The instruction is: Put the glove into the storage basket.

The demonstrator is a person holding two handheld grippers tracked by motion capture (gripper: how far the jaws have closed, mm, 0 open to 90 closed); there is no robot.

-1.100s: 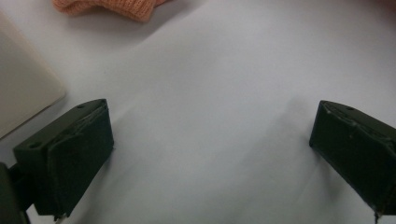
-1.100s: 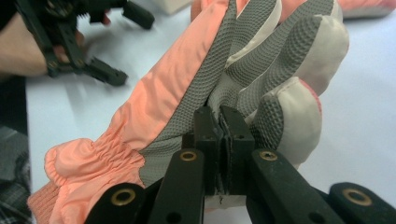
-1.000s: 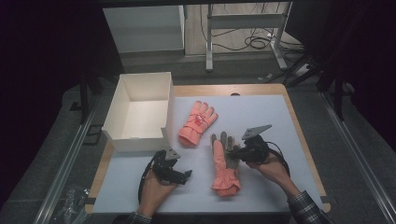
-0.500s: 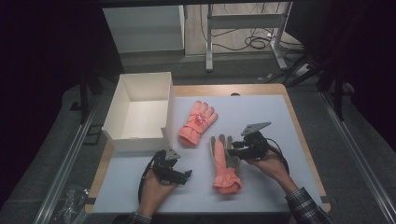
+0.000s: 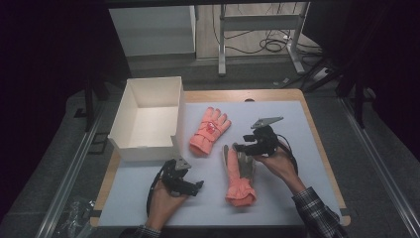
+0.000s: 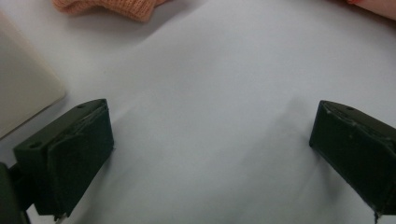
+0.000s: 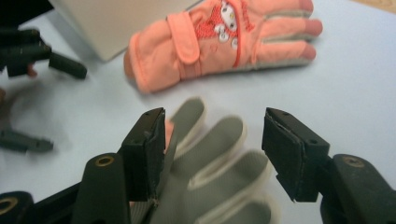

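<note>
Right gripper view: right claw (image 7: 212, 156) just opening, released, over grey-palmed fabric glove (image 7: 219, 186); left claw (image 6: 210, 154) released.

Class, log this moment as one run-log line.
right gripper: jaws just opening over palm-up grey-palmed orange glove | left gripper: open, empty | white cardboard box: empty

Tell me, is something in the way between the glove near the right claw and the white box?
Yes. The other glove lies flat between the palm-up glove and the white box, beside the box's right wall. The right claw has just been opening over the grey fingers.
</note>
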